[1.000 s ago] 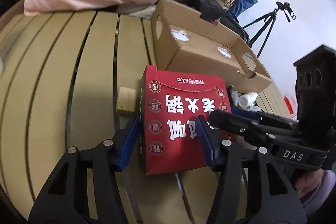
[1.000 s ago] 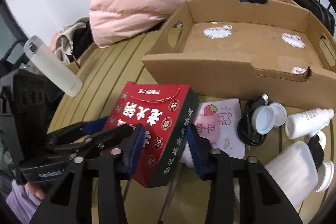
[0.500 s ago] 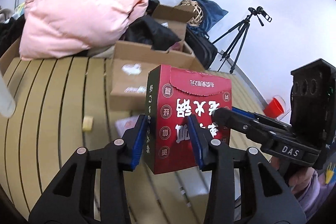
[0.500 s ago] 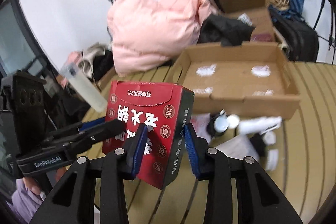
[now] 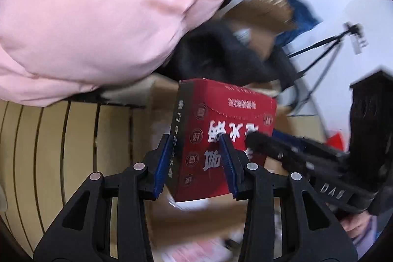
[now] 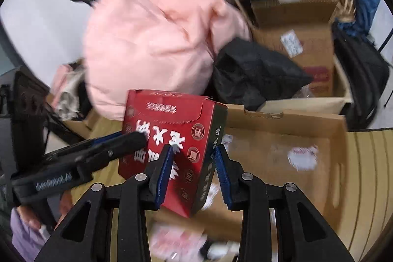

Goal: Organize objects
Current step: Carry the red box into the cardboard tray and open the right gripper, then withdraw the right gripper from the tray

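Gripping a red box from opposite corners, left gripper and right gripper clamped on it, box held aloft between both, cardboard tray ahead of right gripper, pink coat beyond

Both blurred wrist views closely face, seemingly, the same red box

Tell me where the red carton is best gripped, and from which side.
Grip the red carton at its two lower corners, one from each side, as now: the left hand-held gripper and right hand-held gripper each clamp a vertical edge. It is a flat, rigid box held upright, and the corners look least likely to cave in.
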Demonstrator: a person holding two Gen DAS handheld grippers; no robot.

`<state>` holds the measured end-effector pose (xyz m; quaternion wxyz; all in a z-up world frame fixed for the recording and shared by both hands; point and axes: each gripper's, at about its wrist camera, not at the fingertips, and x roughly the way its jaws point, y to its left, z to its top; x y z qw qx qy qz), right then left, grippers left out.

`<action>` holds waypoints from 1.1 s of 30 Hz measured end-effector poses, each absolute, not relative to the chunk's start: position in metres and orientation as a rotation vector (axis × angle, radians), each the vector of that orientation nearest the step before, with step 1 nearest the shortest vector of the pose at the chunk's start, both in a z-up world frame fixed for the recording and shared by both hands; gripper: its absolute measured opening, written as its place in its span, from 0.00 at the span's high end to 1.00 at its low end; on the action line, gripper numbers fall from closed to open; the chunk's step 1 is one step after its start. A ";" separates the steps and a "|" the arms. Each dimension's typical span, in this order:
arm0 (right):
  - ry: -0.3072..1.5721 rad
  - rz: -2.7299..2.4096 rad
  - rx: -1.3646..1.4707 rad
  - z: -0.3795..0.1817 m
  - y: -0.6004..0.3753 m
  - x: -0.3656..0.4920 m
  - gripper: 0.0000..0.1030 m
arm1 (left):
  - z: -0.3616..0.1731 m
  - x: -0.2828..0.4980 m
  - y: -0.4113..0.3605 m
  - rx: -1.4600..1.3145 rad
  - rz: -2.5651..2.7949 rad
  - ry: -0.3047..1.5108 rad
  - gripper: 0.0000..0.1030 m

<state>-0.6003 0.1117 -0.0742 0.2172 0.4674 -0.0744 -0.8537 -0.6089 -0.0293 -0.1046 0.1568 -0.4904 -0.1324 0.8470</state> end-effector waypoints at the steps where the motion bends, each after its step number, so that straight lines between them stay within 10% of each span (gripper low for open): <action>1: -0.218 -2.348 1.343 -0.091 0.109 -0.617 0.63 | -0.120 -0.617 -0.027 -1.442 2.427 -0.358 0.65; 8: -0.100 -2.251 1.617 -0.181 0.086 -0.670 0.61 | -0.145 -0.607 -0.016 -1.334 2.526 -0.163 0.48; 13: -0.179 -2.265 1.608 -0.182 0.107 -0.670 0.29 | -0.147 -0.588 -0.003 -1.335 2.592 0.029 0.48; 25: -0.031 -2.374 1.340 -0.093 0.140 -0.562 0.19 | -0.079 -0.495 -0.028 -1.274 2.624 -0.129 0.46; 33: -0.014 -2.450 1.010 -0.012 0.195 -0.396 0.15 | 0.006 -0.283 -0.019 -1.051 2.785 -0.056 0.05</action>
